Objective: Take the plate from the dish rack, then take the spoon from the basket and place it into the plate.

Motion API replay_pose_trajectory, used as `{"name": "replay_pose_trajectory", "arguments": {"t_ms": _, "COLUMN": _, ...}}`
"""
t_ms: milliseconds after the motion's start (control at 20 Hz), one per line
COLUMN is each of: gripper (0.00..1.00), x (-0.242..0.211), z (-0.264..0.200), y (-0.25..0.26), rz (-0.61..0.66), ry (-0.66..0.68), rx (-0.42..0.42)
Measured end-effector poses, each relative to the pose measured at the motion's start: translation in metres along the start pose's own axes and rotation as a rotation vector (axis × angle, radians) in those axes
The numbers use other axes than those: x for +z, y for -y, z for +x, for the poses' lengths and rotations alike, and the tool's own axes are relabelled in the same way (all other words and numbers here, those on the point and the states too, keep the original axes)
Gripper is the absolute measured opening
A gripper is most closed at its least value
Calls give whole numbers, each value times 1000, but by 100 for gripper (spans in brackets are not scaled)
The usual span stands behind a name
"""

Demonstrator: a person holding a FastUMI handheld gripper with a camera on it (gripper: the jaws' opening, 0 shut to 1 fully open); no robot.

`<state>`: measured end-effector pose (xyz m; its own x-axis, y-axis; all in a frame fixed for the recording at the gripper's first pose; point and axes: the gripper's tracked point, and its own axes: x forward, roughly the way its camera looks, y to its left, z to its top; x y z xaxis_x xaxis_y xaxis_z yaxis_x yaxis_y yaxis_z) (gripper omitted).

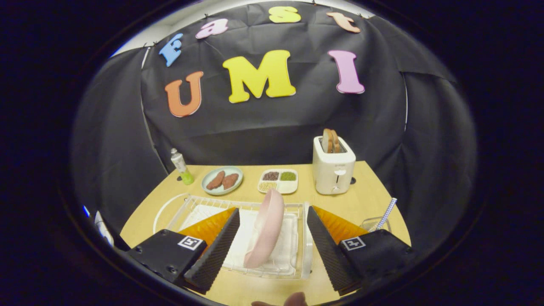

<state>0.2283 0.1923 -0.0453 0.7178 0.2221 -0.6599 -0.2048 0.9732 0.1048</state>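
Wooden table carries a dish rack; pink plate upright between the released gripper fingers, untouched.

Upright plate between parted jaws.

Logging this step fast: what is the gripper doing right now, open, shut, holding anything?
Gripper: open, holding nothing; the pink plate stands on edge in the dish rack between its spread fingers, neither pressing on it.
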Motion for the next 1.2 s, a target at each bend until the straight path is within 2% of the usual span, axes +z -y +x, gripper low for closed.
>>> {"name": "replay_pose_trajectory", "arguments": {"t_ms": 150, "gripper": 100, "x": -6, "z": 24, "y": 7, "rz": 36, "ry": -78, "rx": -22}}
{"name": "replay_pose_trajectory", "arguments": {"t_ms": 350, "gripper": 88, "x": -14, "z": 52, "y": 0, "rz": 72, "ry": -144, "rx": -9}}
{"name": "replay_pose_trajectory", "arguments": {"t_ms": 550, "gripper": 67, "x": -20, "z": 62, "y": -7, "rz": 112, "ry": -193, "rx": -8}}
{"name": "replay_pose_trajectory", "arguments": {"t_ms": 650, "gripper": 49, "x": -23, "z": 62, "y": -8, "rz": 128, "ry": -215, "rx": -30}}
{"name": "replay_pose_trajectory", "arguments": {"t_ms": 700, "gripper": 43, "x": -22, "z": 61, "y": -8, "rz": 122, "ry": -222, "rx": -41}}
{"name": "replay_pose_trajectory", "arguments": {"t_ms": 1000, "gripper": 35, "x": -19, "z": 49, "y": -4, "rz": 81, "ry": -234, "rx": -159}}
{"name": "replay_pose_trajectory", "arguments": {"t_ms": 1200, "gripper": 34, "x": -6, "z": 37, "y": 0, "rz": -6, "ry": -226, "rx": -268}}
